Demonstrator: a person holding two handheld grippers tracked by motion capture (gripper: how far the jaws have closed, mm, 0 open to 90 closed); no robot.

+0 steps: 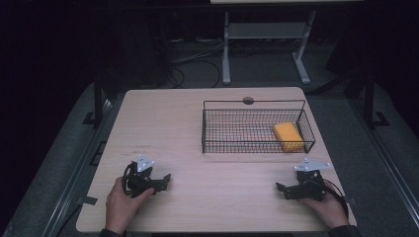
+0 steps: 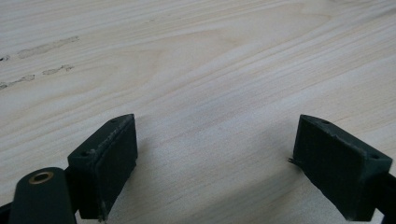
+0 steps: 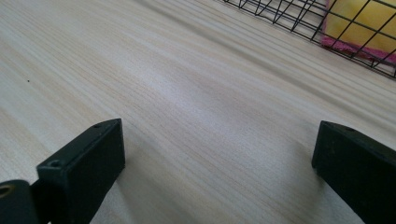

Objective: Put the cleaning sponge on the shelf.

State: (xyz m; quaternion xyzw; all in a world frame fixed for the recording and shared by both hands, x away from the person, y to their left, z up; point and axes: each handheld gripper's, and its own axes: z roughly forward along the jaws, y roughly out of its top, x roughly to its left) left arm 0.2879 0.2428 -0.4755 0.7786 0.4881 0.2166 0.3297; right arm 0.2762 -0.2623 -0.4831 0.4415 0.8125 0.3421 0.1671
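The left gripper (image 1: 165, 178) rests low on the surface (image 1: 197, 148), held in the left hand (image 1: 121, 202), its jaws pointing toward the middle of the surface. In the left gripper view (image 2: 215, 154) the 2 jaws stand well apart with bare wood grain between them and nothing clamped. A few faint grey smudges (image 2: 46, 46) mark the wood ahead of it and to its left.

The right gripper (image 1: 281, 188) sits low on the surface too, in the right hand (image 1: 328, 210), jaws pointing inward toward the left gripper; the 2 grippers are well apart. In the right gripper view (image 3: 219, 154) its jaws are spread wide and hold nothing, with only wood between them.

The sponge (image 1: 288, 137) is yellow and lies inside the wire basket (image 1: 232, 126), at the basket's end nearest the right gripper. From the right gripper it is ahead and off to the side, near but apart, behind the basket's wire wall. In the right gripper view the sponge (image 3: 359, 18) appears at the upper right, past the right jaw, with a pink layer along its lower edge, seen through the basket (image 3: 280, 11) mesh. From the left gripper the basket is well apart, far across the surface.
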